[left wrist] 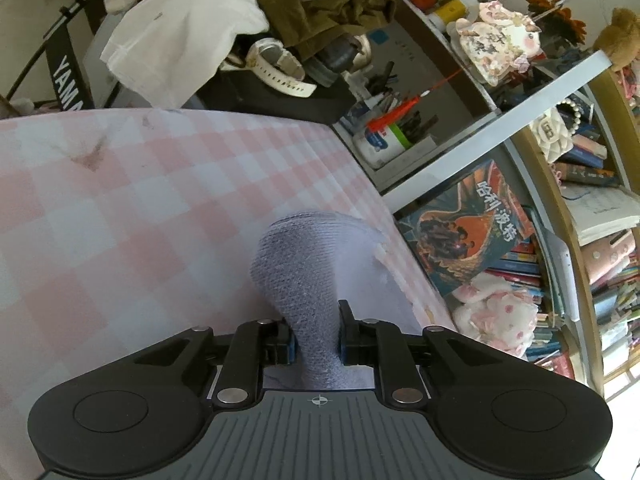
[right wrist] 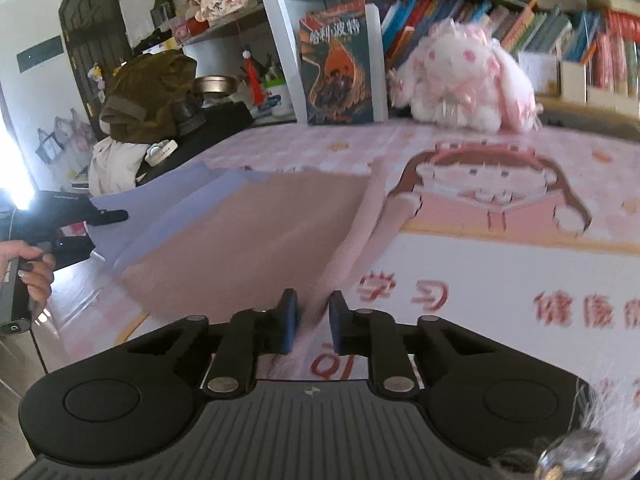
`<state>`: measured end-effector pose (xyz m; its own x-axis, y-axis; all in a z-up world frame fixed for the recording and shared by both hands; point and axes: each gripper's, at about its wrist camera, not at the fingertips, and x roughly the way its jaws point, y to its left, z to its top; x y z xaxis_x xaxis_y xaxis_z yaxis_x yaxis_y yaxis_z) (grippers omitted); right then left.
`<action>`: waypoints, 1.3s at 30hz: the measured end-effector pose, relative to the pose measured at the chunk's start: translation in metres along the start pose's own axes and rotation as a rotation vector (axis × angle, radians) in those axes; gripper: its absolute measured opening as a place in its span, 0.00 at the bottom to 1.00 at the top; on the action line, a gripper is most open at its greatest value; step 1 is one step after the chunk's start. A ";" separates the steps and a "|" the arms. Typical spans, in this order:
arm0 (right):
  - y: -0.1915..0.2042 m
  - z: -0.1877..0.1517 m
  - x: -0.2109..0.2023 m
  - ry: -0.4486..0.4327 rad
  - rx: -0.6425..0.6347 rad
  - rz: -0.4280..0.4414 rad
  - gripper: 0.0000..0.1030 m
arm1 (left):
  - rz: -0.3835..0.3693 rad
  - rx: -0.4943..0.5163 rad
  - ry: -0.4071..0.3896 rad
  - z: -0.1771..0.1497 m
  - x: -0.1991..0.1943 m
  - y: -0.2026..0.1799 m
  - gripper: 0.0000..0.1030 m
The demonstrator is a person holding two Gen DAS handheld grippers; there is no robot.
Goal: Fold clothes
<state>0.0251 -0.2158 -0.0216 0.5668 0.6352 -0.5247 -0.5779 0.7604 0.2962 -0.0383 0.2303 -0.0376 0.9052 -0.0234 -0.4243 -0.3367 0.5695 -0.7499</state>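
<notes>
In the left wrist view my left gripper (left wrist: 316, 334) is shut on a bunched lavender knit cloth (left wrist: 304, 264) and holds it up above the pink checked table cover (left wrist: 120, 208). In the right wrist view the same lavender cloth (right wrist: 168, 208) lies spread at the left under a pink-beige garment (right wrist: 256, 236) on the table. My right gripper (right wrist: 313, 320) is nearly closed on a fold of the pink garment at its near edge. The left gripper (right wrist: 100, 218) also shows there at the far left, held in a hand.
A pile of white and olive clothes (left wrist: 224, 4) and a white watch (left wrist: 280, 68) lie beyond the table's far end. A bookshelf (right wrist: 520, 28), a standing book (right wrist: 340, 64) and a pink plush rabbit (right wrist: 464, 76) line the back edge. The table cover carries a cartoon print (right wrist: 488, 196).
</notes>
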 end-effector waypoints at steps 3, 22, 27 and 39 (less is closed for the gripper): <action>0.000 -0.005 -0.004 -0.006 0.025 0.017 0.12 | -0.019 0.051 -0.013 0.002 -0.006 -0.013 0.13; -0.010 -0.019 -0.007 -0.063 0.171 0.041 0.13 | -0.194 0.897 0.006 -0.109 -0.026 -0.183 0.13; -0.011 -0.019 -0.007 -0.060 0.180 0.049 0.13 | -0.216 1.201 0.083 -0.171 -0.021 -0.216 0.22; -0.019 -0.016 -0.012 -0.044 0.221 0.043 0.28 | -0.207 1.496 0.172 -0.229 -0.030 -0.195 0.53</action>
<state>0.0198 -0.2399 -0.0338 0.5719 0.6694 -0.4742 -0.4620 0.7405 0.4882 -0.0588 -0.0686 0.0047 0.8260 -0.2376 -0.5111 0.4489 0.8257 0.3416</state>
